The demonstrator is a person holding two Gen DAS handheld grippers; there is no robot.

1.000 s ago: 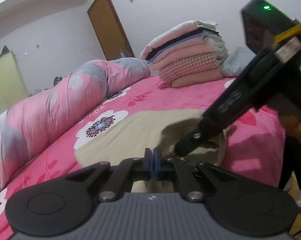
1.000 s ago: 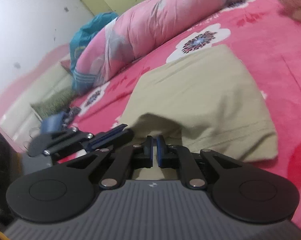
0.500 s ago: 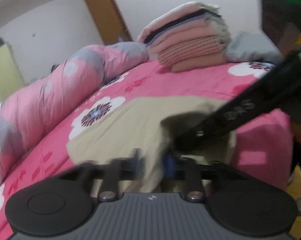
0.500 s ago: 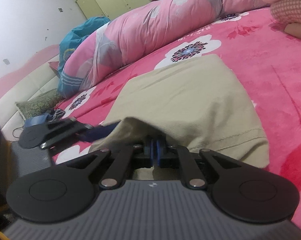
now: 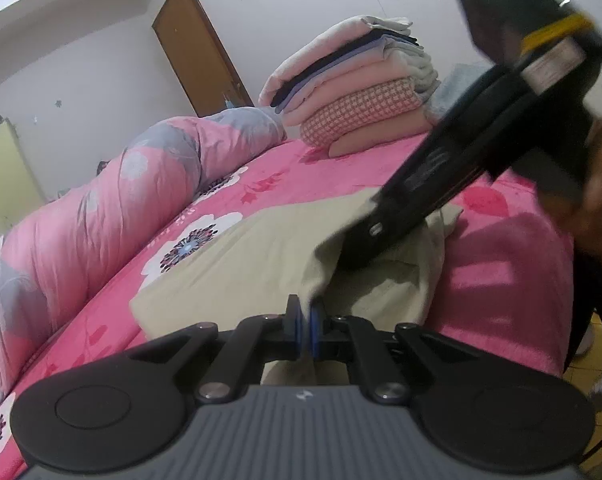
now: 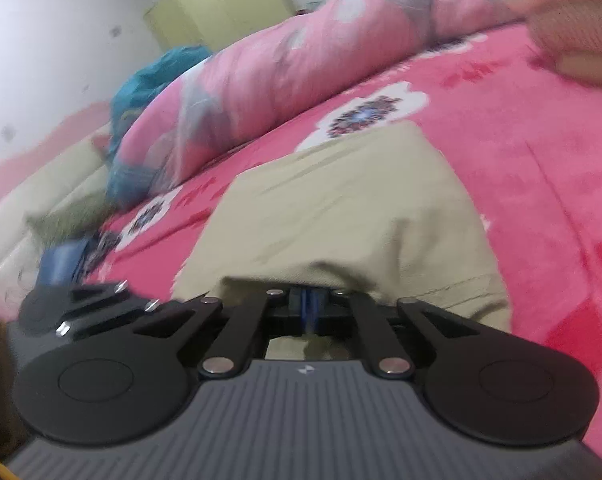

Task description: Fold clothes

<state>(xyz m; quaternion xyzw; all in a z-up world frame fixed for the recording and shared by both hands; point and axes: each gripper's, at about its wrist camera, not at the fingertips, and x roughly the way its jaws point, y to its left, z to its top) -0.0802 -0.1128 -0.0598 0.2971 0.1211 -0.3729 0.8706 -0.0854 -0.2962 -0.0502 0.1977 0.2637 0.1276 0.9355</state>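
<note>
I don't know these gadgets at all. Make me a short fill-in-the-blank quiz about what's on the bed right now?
1. Both grippers are pinching the near edge of a ____ coloured garment.
2. The bedspread under it is pink with a ____ pattern.
3. The stack of folded clothes stands at the bed's ____ end.
4. The left gripper and right gripper are both ____.

Missing words: beige; flower; far; shut
</note>
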